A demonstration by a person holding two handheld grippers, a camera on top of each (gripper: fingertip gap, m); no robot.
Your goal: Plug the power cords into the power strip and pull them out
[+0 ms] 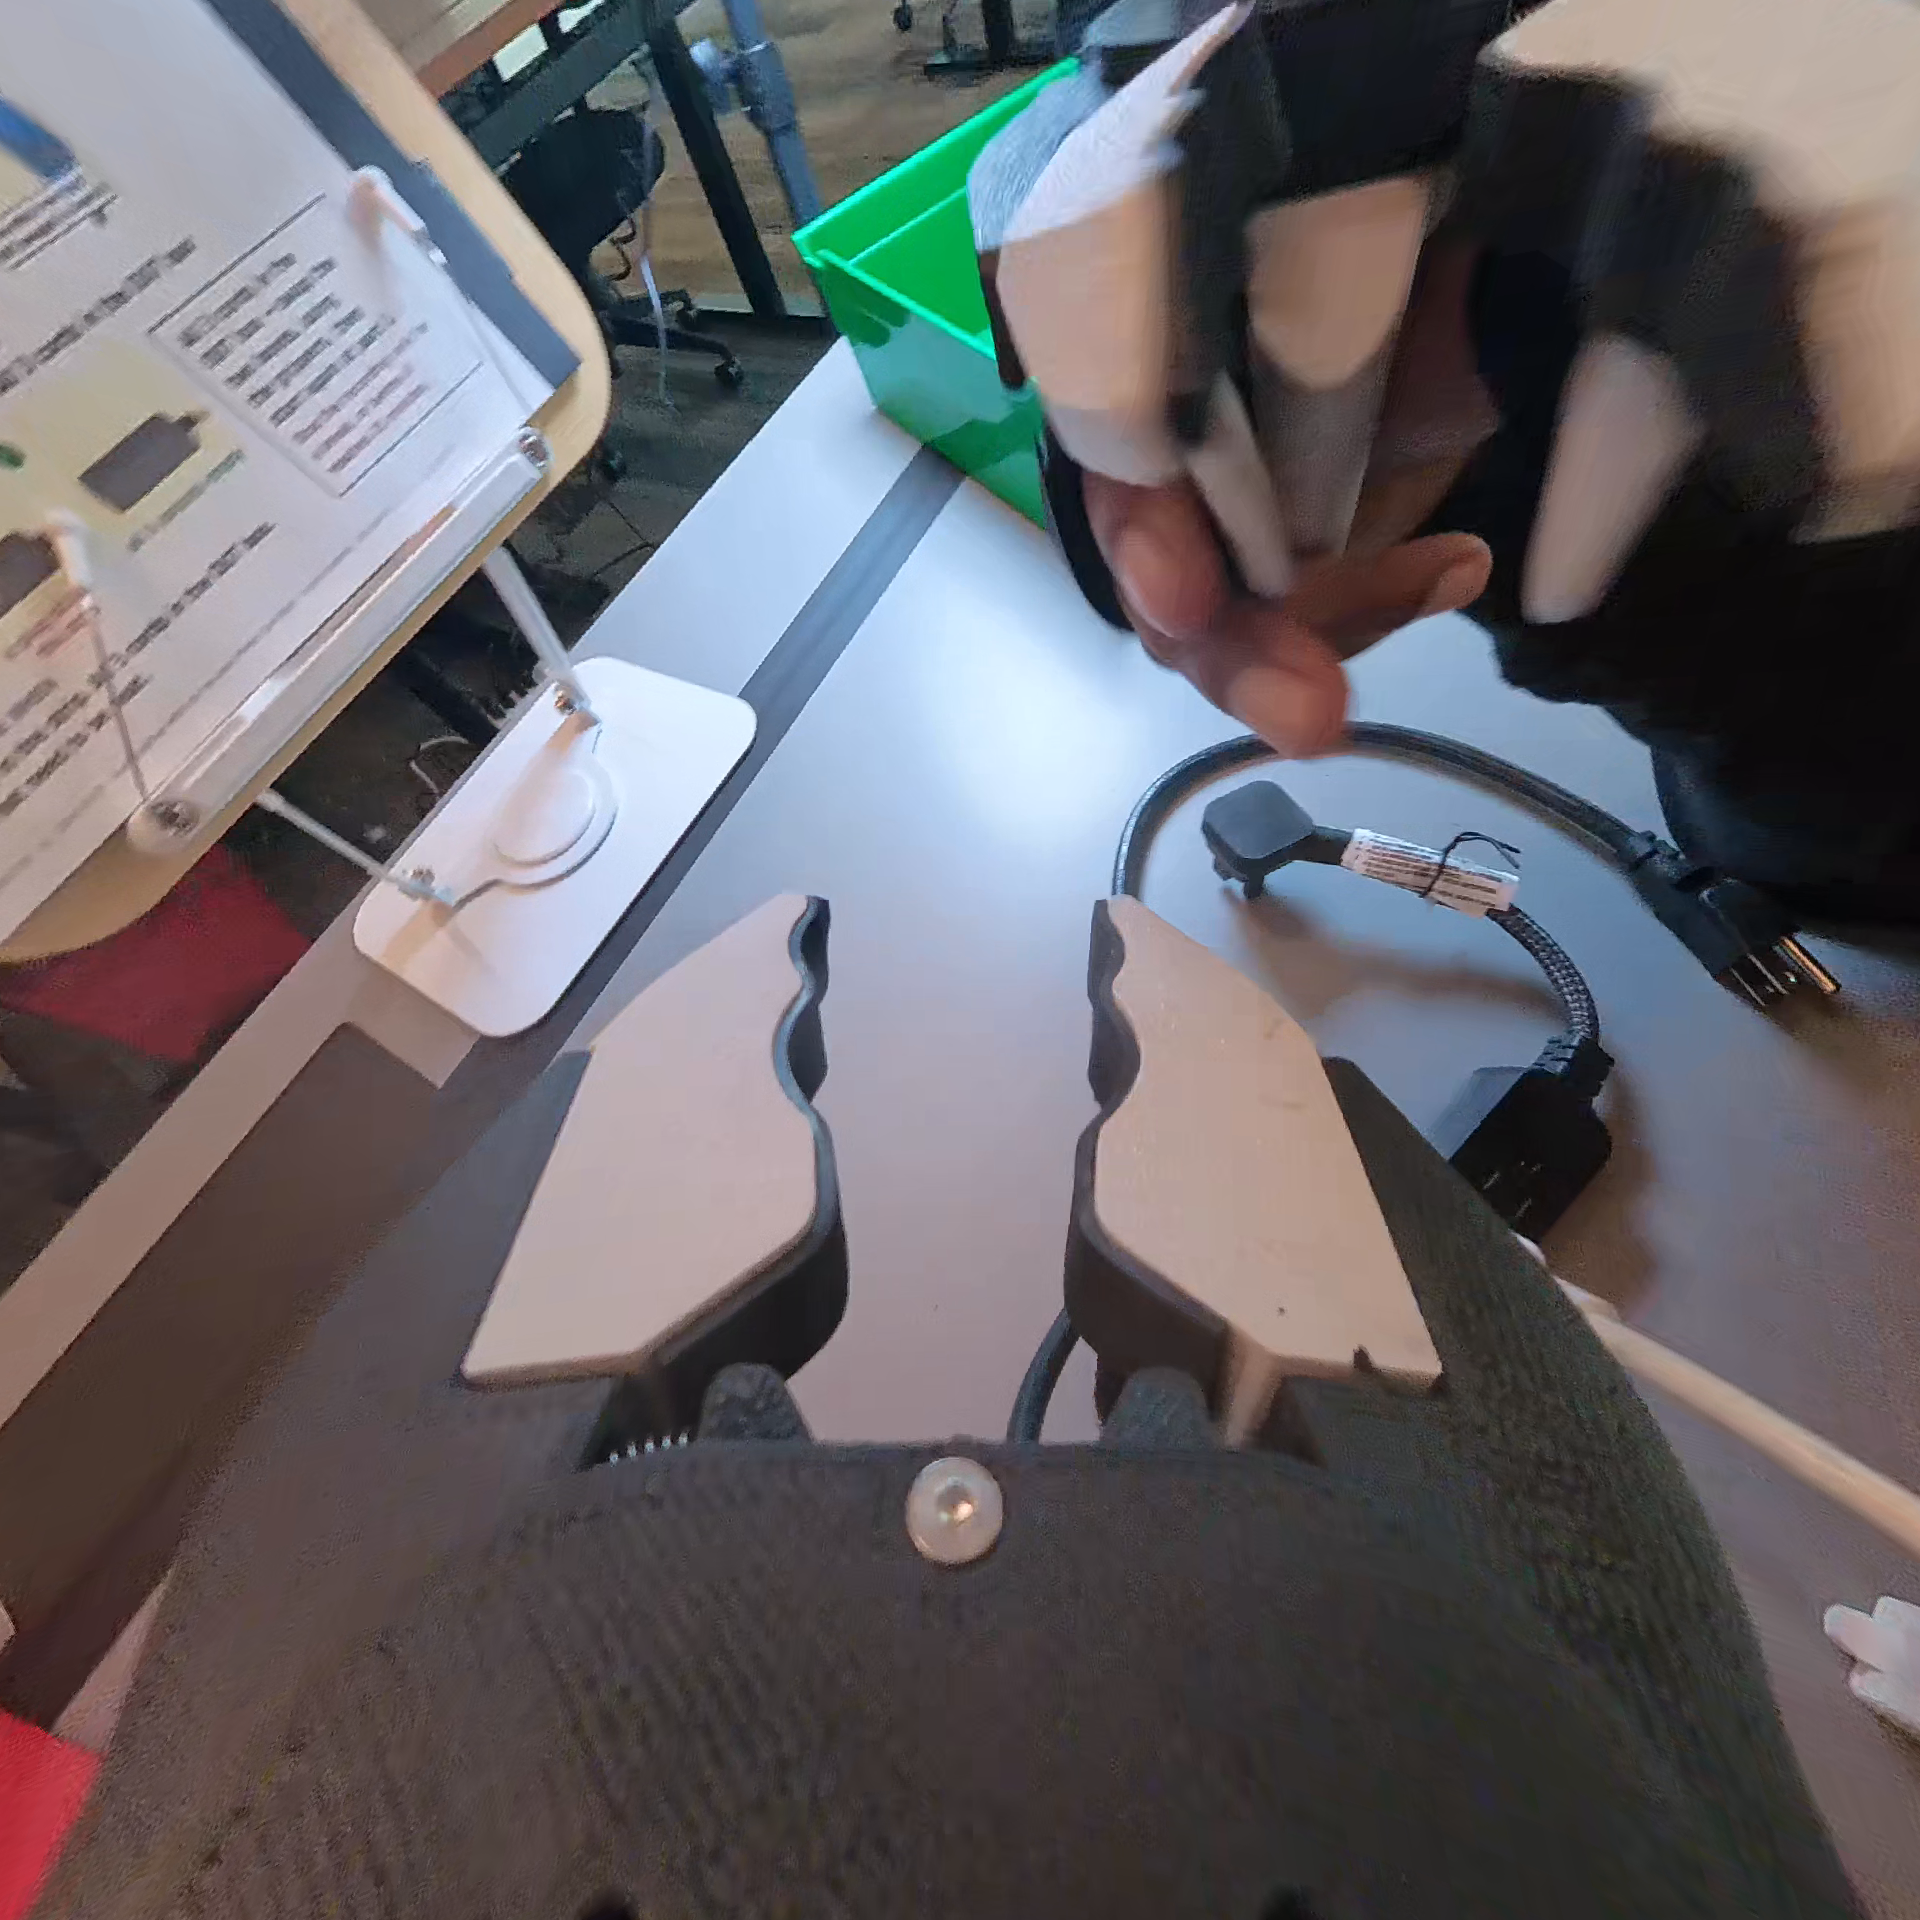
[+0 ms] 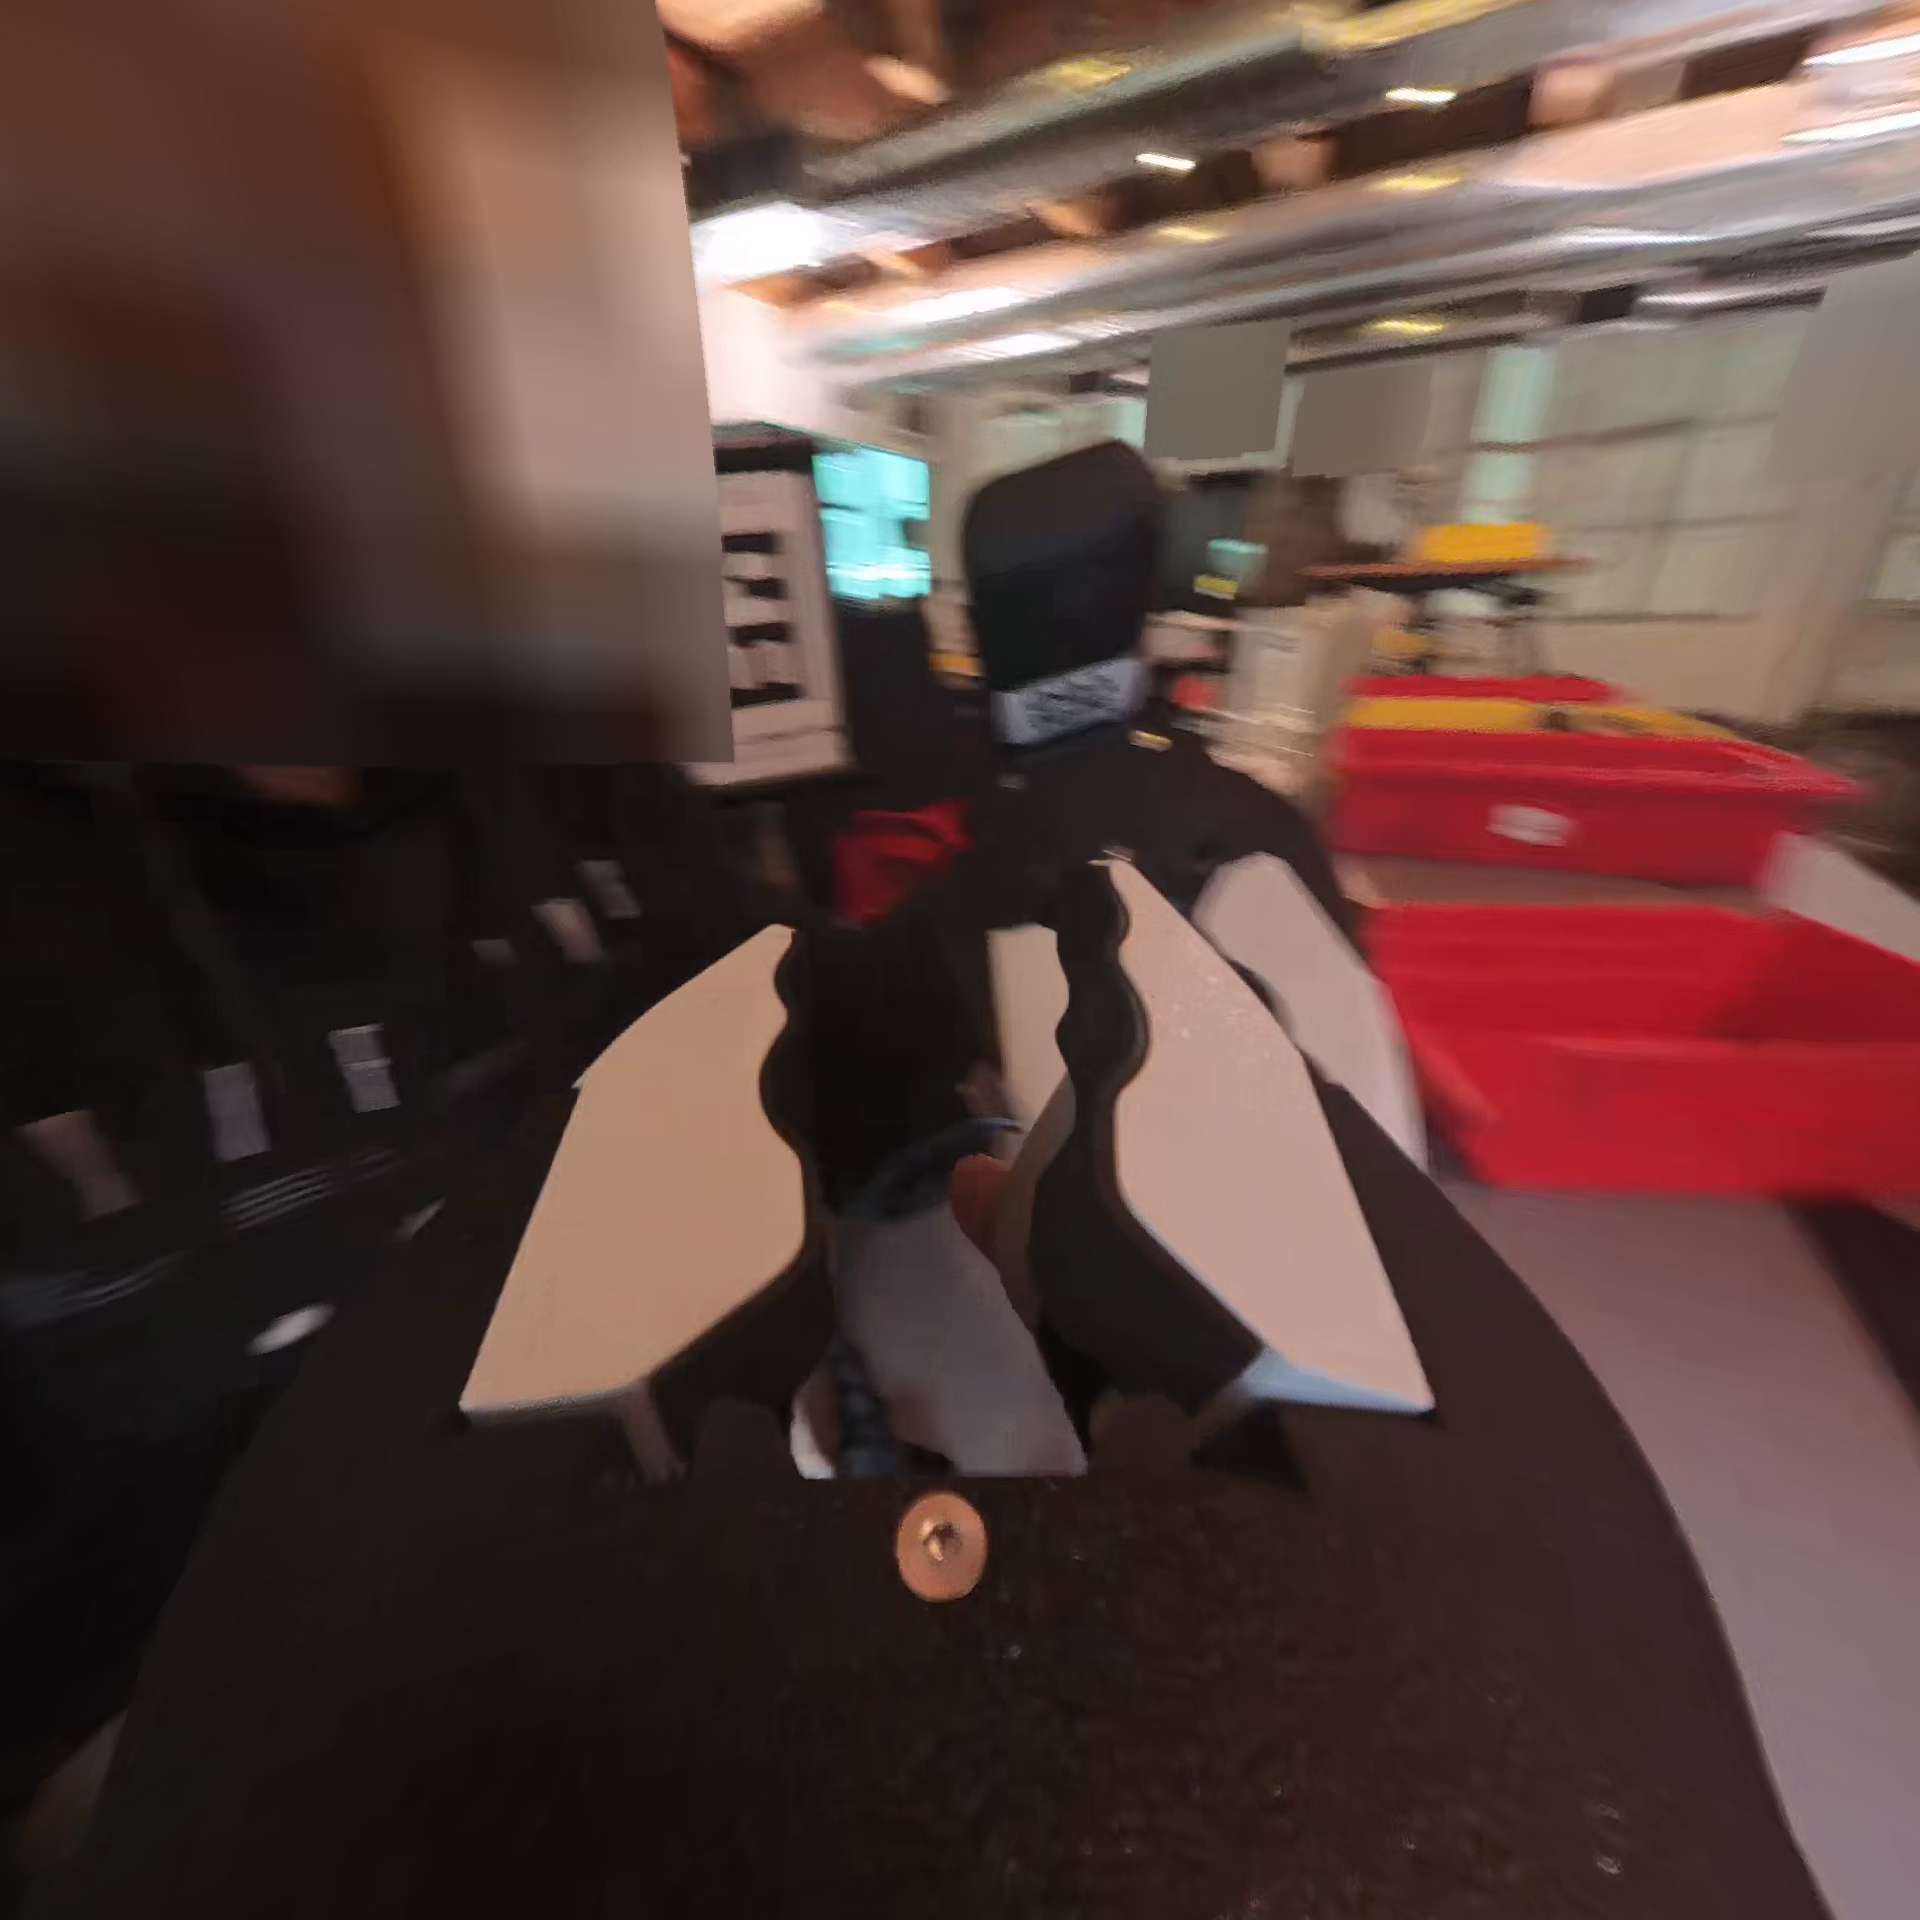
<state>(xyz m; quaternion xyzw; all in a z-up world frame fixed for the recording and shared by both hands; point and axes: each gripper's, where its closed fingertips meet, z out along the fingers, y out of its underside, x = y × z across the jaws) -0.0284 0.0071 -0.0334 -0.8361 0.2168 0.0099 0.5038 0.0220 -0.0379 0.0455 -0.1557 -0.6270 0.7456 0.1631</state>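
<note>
In the left wrist view my left gripper (image 1: 961,909) is open and empty, low over the grey table (image 1: 935,675). To its right lies a small black power strip (image 1: 1527,1132) with a braided cord and a flat black plug (image 1: 1262,831) that bears a white label. A black power cord (image 1: 1143,831) loops around it, and its three-prong plug (image 1: 1766,961) lies loose on the table. My right gripper (image 1: 1299,343) hangs blurred above the cords in a hand. In the right wrist view the right gripper (image 2: 951,914) is open, raised and pointing into the room.
A green bin (image 1: 914,312) stands at the table's far edge. A white document stand (image 1: 561,831) with a printed sheet is at the left. A white cable (image 1: 1714,1423) runs along the right. Red bins (image 2: 1610,1018) sit on the table in the right wrist view. One gripper's finger ends stand about 10 centimeters off the other's.
</note>
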